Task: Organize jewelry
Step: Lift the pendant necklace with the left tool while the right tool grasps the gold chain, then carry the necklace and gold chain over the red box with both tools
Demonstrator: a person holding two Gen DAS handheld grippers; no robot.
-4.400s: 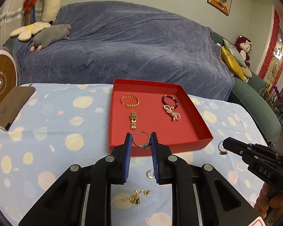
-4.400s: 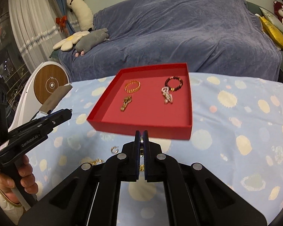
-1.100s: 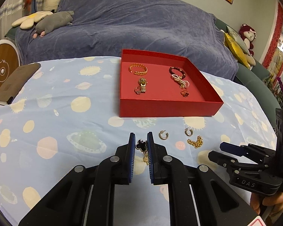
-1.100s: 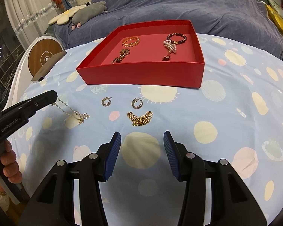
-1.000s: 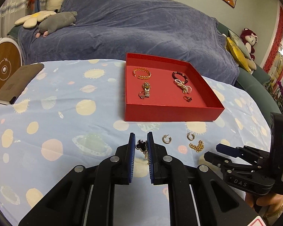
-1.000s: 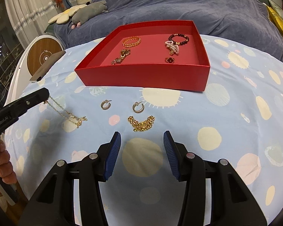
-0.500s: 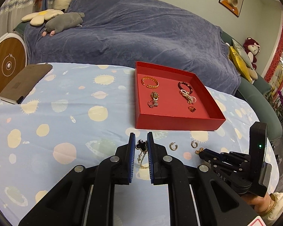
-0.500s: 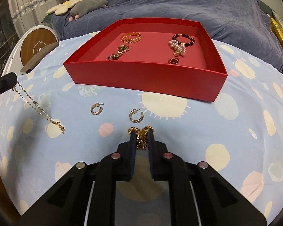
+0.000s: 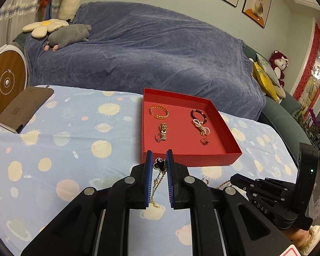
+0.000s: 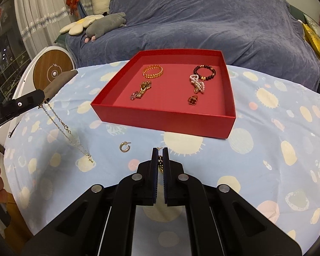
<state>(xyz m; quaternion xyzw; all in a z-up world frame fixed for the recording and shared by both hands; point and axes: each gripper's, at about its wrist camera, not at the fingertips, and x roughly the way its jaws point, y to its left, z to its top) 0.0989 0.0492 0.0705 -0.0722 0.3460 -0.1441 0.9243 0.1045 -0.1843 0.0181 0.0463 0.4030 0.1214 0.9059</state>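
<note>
A red tray (image 9: 220, 162) (image 10: 166, 119) holds a gold bangle (image 9: 159, 111), a gold watch (image 9: 163, 131), a dark bead bracelet (image 9: 198, 114), a pearl piece (image 9: 201, 127) and a clover ring (image 10: 193, 100). My left gripper (image 9: 159, 165) is shut on a thin gold necklace with a black clover pendant (image 9: 159, 164); its chain (image 10: 64, 128) hangs above the cloth. My right gripper (image 10: 159, 156) is shut on a chunky gold chain bracelet (image 10: 160, 163), just before the tray's front wall. One gold hoop earring (image 10: 124, 146) lies on the cloth.
The table has a light blue cloth with planet prints (image 9: 64, 136). A brown case (image 9: 24, 108) lies at its far left corner. A sofa under a blue throw (image 9: 138, 49) stands behind the table. A round white and wood device (image 10: 52, 68) stands at the left.
My right gripper has closed on the gold chain bracelet and lifted it off the cloth. My left gripper has risen with the necklace and moved toward the tray.
</note>
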